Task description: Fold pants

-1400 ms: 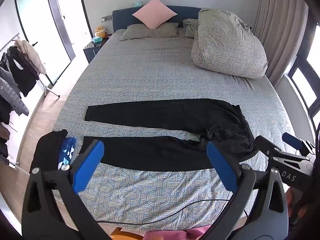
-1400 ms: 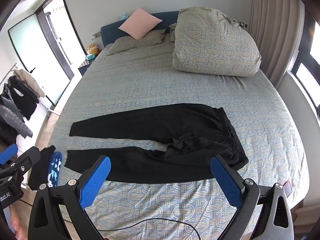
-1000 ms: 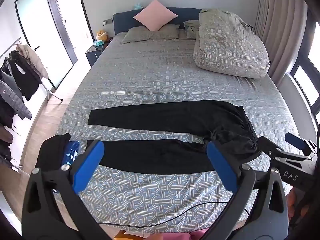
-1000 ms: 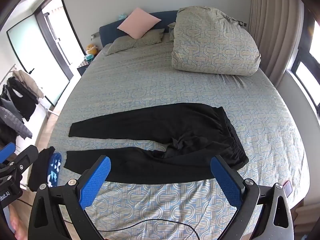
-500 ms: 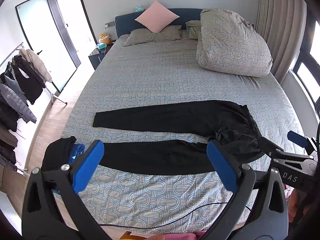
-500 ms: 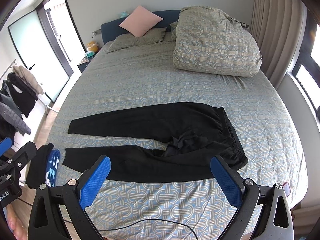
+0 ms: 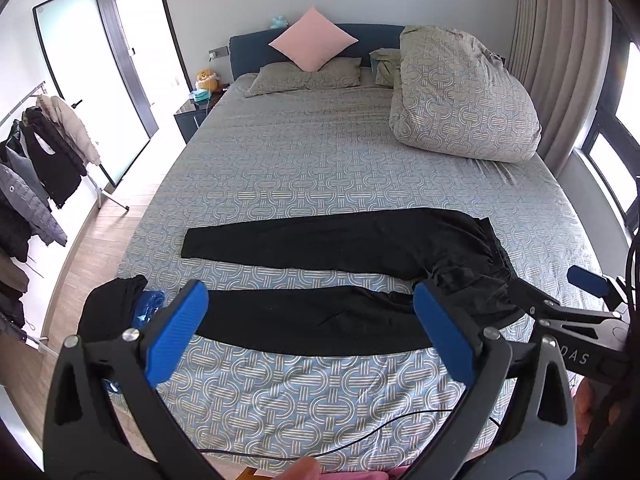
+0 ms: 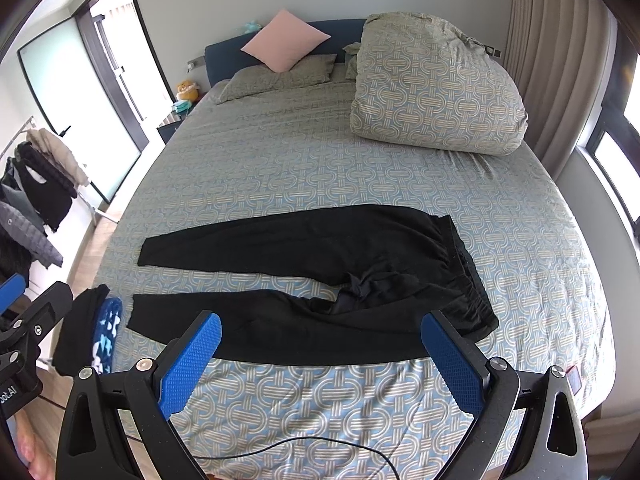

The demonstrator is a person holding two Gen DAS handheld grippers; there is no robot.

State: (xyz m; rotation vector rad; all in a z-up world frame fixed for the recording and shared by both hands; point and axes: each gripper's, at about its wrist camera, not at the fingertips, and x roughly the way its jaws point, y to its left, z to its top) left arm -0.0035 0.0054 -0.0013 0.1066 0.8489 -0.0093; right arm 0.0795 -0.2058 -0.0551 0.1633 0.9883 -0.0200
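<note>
a pair of black pants [image 7: 344, 276] lies flat across the near part of a wide bed [image 7: 360, 160], soft matte cloth with a gathered, ruffled waistband to the right and both legs running leftward, parted by a strip of bedspread. the spread is a grey-blue weave printed with interlocking ribbed ovals; a bulky duvet [image 7: 460, 100] in the same print is heaped at the far right, and a pink square cushion [image 7: 312, 44] stands on its corner against the dark blue headboard [image 7: 248, 52]. a small stack of folded clothes [image 8: 88, 332], black with a blue-and-white patterned piece, sits at the bed's near left corner. a thin black cable [image 8: 320, 446] trails over the near edge.

the left gripper [image 7: 316, 336] holds its jaws spread wide and empty, the blue pads [image 7: 176, 336] showing a fine diamond knurl on black plastic arms; the nearer pant leg lies beyond and between them, not touching. the right gripper [image 8: 320, 364] is likewise gaping with nothing held, the waistband just past its right pad. partial white lettering, seemingly "das", shows on the right gripper's body in the left view.
</note>
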